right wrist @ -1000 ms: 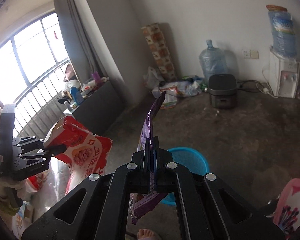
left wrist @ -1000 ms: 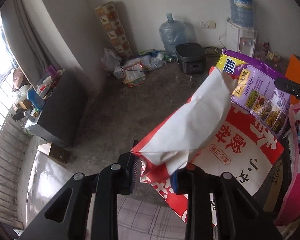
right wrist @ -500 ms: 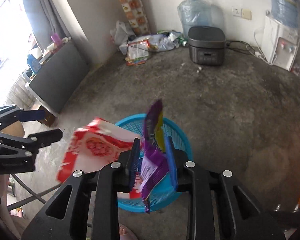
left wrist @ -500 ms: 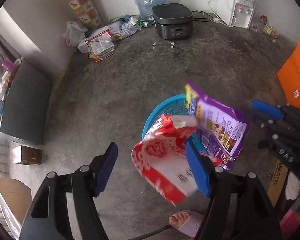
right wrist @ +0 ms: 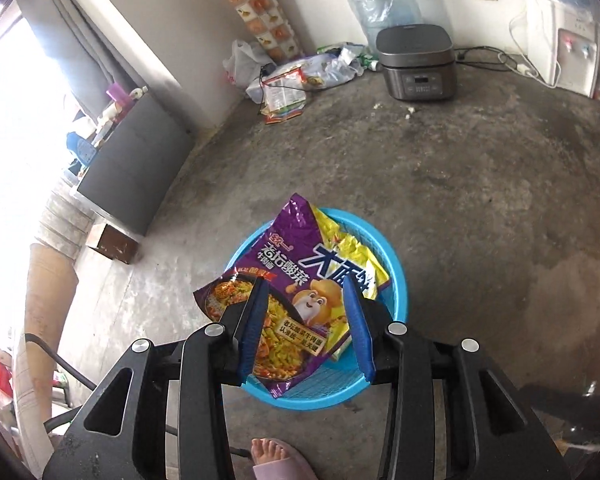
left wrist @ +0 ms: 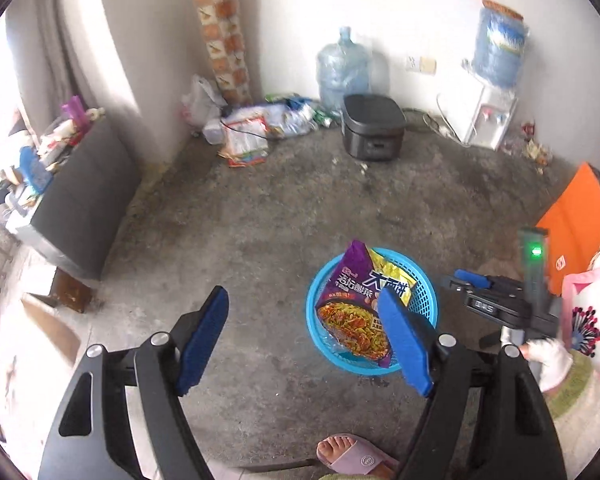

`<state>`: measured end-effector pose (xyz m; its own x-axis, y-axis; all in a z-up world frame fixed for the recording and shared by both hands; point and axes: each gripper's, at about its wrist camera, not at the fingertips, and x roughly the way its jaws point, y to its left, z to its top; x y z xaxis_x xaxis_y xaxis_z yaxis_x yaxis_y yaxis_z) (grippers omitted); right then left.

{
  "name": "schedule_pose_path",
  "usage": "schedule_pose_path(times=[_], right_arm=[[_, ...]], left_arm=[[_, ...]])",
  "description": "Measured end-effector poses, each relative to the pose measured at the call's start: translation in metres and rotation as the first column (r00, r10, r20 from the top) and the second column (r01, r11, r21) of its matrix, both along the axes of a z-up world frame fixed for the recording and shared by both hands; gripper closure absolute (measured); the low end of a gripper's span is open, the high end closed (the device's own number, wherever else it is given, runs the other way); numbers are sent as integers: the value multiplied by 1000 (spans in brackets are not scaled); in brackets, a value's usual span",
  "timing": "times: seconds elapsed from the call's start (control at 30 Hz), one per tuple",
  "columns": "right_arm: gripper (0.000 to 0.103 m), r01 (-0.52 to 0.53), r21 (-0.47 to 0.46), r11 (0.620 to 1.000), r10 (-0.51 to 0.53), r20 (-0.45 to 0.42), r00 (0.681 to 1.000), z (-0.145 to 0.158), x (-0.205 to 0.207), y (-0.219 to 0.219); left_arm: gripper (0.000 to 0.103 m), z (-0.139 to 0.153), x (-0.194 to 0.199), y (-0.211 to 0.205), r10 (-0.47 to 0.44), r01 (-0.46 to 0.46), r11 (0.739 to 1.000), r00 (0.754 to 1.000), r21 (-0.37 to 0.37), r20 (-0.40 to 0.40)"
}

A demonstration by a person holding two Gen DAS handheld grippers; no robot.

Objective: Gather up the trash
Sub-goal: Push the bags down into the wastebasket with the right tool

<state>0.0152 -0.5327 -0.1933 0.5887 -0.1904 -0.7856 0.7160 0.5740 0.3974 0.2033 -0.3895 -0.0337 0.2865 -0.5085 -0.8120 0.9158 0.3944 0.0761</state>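
A blue plastic basket (left wrist: pixel 313 300) (right wrist: pixel 396 280) stands on the concrete floor. A purple instant-noodle packet (left wrist: pixel 352 300) (right wrist: pixel 300 264) lies slanted in it, its top corner over the rim. My left gripper (left wrist: pixel 304 344) hangs above the floor just left of the basket, jaws wide and still opening, nothing between them. My right gripper (right wrist: pixel 306 328) hovers over the basket, jaws opening; the purple packet lies below them, free of the pads. It also shows in the left wrist view as the right gripper (left wrist: pixel 460 280), right of the basket. The red packet is out of sight.
By the far wall stand a dark rice cooker (left wrist: pixel 372 128), a water jug (left wrist: pixel 342 72), a water dispenser (left wrist: pixel 492 120) and a pile of bags (left wrist: pixel 252 132). A dark cabinet (left wrist: pixel 84 184) lines the left. An orange board (left wrist: pixel 580 220) leans at right. A slippered foot (left wrist: pixel 356 456) is near.
Both grippers went from shut on packets to open. The purple packet dropped into the basket; the red packet left the left jaws and is gone from view. The right gripper came down.
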Motion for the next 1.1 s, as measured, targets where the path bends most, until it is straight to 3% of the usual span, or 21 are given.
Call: schedule_pose_path(times=[0.17, 0.27, 0.37, 0.47, 0.53, 0.6, 0.67, 0.8, 0.83, 0.9, 0.93, 1.0, 1.1], right_arm=[[65, -103, 56, 993, 106, -47, 993, -20, 54, 8], [58, -207, 55, 977, 211, -80, 974, -28, 97, 24], [57, -216, 8, 976, 215, -151, 965, -44, 119, 29], [57, -179, 65, 982, 190, -248, 950, -88, 128, 11], [57, -177, 116, 977, 208, -387, 898, -132, 135, 0], [67, -164, 164, 973, 227, -524, 821, -173, 136, -10], [71, -160, 152, 975, 221, -640, 736, -199, 134, -16], [78, -123, 192, 974, 224, -713, 665, -222, 133, -31], [79, -131, 192, 973, 231, -743, 629, -227, 134, -33], [79, -163, 193, 968, 250, -819, 516, -240, 136, -32], [79, -172, 202, 964, 262, -833, 487, -244, 135, -31], [79, -175, 195, 965, 258, -829, 496, -240, 132, -32], [76, -186, 166, 968, 243, -795, 556, -215, 122, -30]], left_arm=[[26, 35, 2, 83, 132, -131, 991, 991, -27, 24], [25, 49, 4, 137, 228, -226, 973, 973, -53, 30], [25, 56, 6, 193, 345, -342, 936, 938, -82, 28], [25, 57, 6, 246, 464, -461, 882, 886, -95, 10], [25, 56, 8, 279, 532, -531, 842, 846, -95, -13], [25, 52, 10, 306, 587, -588, 805, 809, -84, -37], [25, 49, 12, 325, 623, -624, 779, 782, -68, -36], [25, 46, 15, 353, 677, -678, 733, 735, -55, -25], [25, 45, 16, 359, 687, -688, 724, 726, -53, -31], [25, 42, 16, 369, 702, -703, 710, 711, -51, -39], [25, 40, 17, 369, 706, -707, 705, 707, -52, -43], [25, 39, 15, 373, 708, -710, 702, 704, -55, -54], [25, 41, 11, 373, 705, -706, 705, 708, -68, -46]])
